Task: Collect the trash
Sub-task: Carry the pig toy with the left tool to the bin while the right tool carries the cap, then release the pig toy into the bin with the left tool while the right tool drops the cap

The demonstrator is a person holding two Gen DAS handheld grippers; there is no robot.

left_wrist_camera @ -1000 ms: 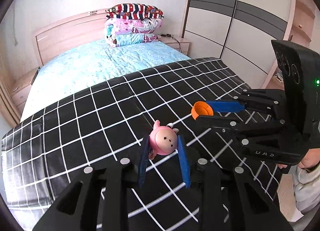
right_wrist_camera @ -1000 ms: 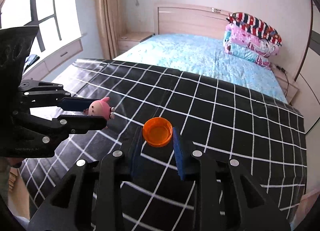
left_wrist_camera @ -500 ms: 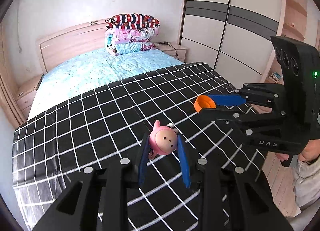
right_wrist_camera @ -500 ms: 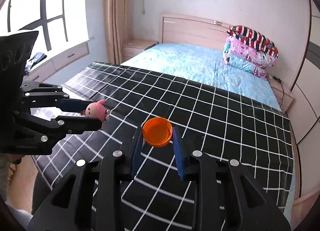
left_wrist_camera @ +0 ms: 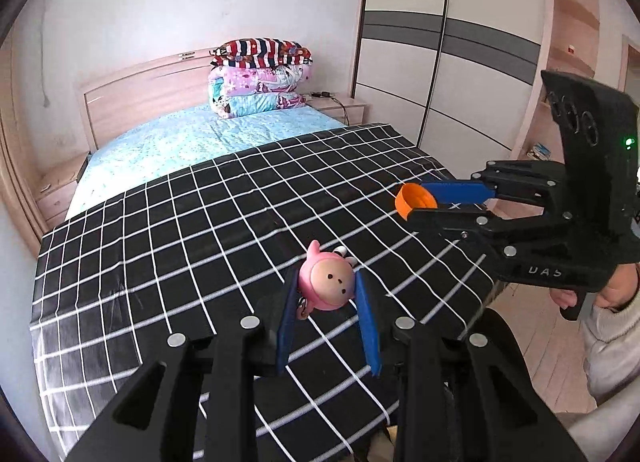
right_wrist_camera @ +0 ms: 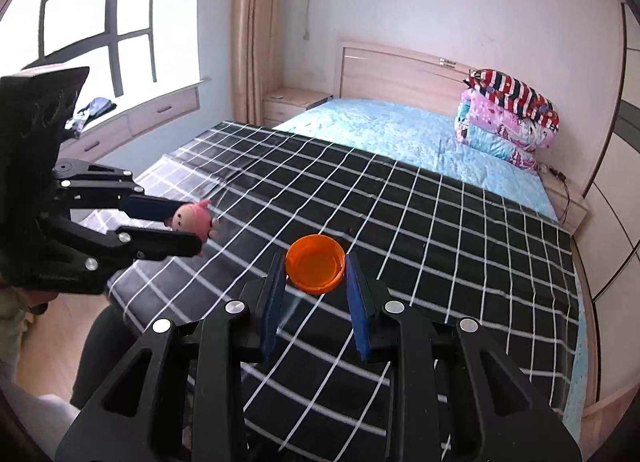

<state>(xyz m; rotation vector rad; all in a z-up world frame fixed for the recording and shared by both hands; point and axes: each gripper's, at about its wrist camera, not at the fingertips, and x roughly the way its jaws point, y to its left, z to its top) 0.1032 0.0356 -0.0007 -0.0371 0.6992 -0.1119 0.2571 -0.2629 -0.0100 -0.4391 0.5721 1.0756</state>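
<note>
We risk dropping both pieces onto the bed (left_wrist_camera: 200, 221) if our grip slackens, since our left gripper (left_wrist_camera: 326, 298) clamps a smooth round pink toy figure (left_wrist_camera: 327, 286) at 6 o'clock while our right gripper (right_wrist_camera: 316, 276) clamps a shallow orange cap (right_wrist_camera: 315, 268).

The pink toy (left_wrist_camera: 326, 285) hides part of its sides behind blue pads (left_wrist_camera: 366, 326) — its keyring is barely legible.

Toy figure (left_wrist_camera: 326, 286) between left gripper (left_wrist_camera: 328, 316) fingers, cap (right_wrist_camera: 315, 268) between right gripper (right_wrist_camera: 316, 302) fingers, above blanket (left_wrist_camera: 200, 229) foot edge; pillows (left_wrist_camera: 260, 77) at headboard (left_wrist_camera: 144, 89).
</note>
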